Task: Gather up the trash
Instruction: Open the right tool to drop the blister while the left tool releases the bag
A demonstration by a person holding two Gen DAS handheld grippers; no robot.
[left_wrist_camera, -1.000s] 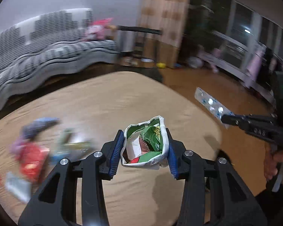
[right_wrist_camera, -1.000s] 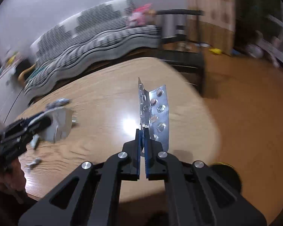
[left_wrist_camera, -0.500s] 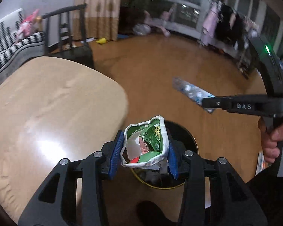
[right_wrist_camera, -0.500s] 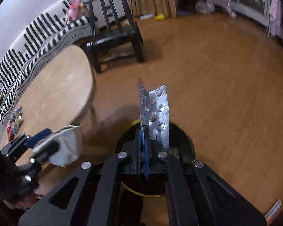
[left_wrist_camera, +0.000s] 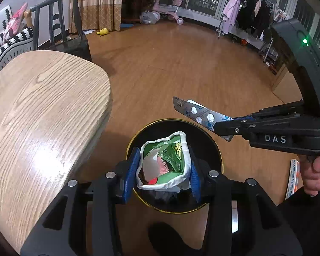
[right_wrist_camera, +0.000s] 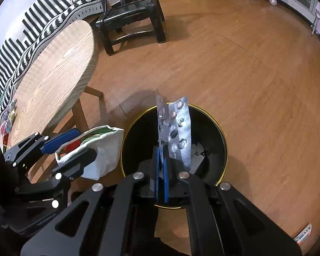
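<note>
My left gripper (left_wrist_camera: 163, 166) is shut on a crumpled green and white snack wrapper (left_wrist_camera: 164, 162) and holds it above the black trash bin (left_wrist_camera: 213, 147) with a gold rim on the floor. My right gripper (right_wrist_camera: 161, 160) is shut on a silver pill blister pack (right_wrist_camera: 177, 132), also held over the bin (right_wrist_camera: 219, 136). The right gripper (left_wrist_camera: 226, 128) and blister pack (left_wrist_camera: 199, 115) show in the left wrist view. The left gripper (right_wrist_camera: 72, 143) and wrapper (right_wrist_camera: 102, 149) show in the right wrist view at the bin's left rim. Crumpled paper (right_wrist_camera: 197, 151) lies inside the bin.
The oval wooden table (left_wrist_camera: 38, 115) stands left of the bin; several wrappers (right_wrist_camera: 7, 119) lie at its far end. A black chair (right_wrist_camera: 130, 12) and a striped sofa (right_wrist_camera: 36, 25) stand behind it. A small packet (right_wrist_camera: 303, 233) lies on the wooden floor at the right.
Both grippers swung off the table and down over the bin, each still holding its item. The bin is now closer and centred beneath them.
</note>
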